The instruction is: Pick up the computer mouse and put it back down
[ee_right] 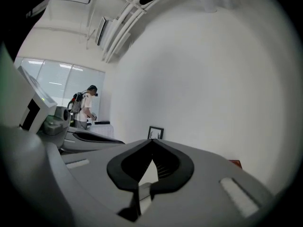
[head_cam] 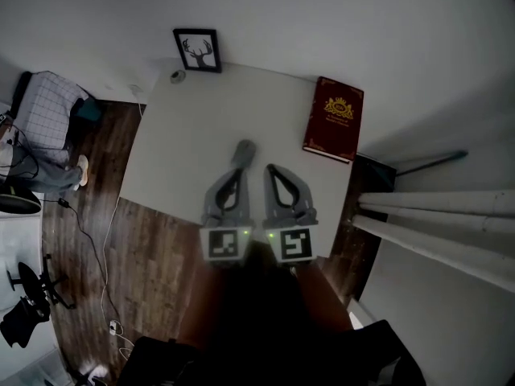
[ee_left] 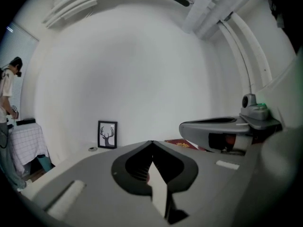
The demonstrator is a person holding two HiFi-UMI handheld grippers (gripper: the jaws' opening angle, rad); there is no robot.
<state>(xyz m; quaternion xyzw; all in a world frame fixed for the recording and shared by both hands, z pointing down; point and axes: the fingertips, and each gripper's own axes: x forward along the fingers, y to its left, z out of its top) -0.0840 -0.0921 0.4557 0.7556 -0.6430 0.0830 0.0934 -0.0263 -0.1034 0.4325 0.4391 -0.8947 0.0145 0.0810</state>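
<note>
The left gripper and right gripper are shut tight and hold nothing. The small grey thing by the picture frame, far across the table, may be the mouse. It is probably light, hard and slippery; pinch its sides.

1. Two grippers: left gripper, right gripper.
2. One table.
3. One red book, on the table.
4. One framed picture, at the table's far edge.
5. One small round thing, on the table.
6. One person, well beyond the table.
</note>
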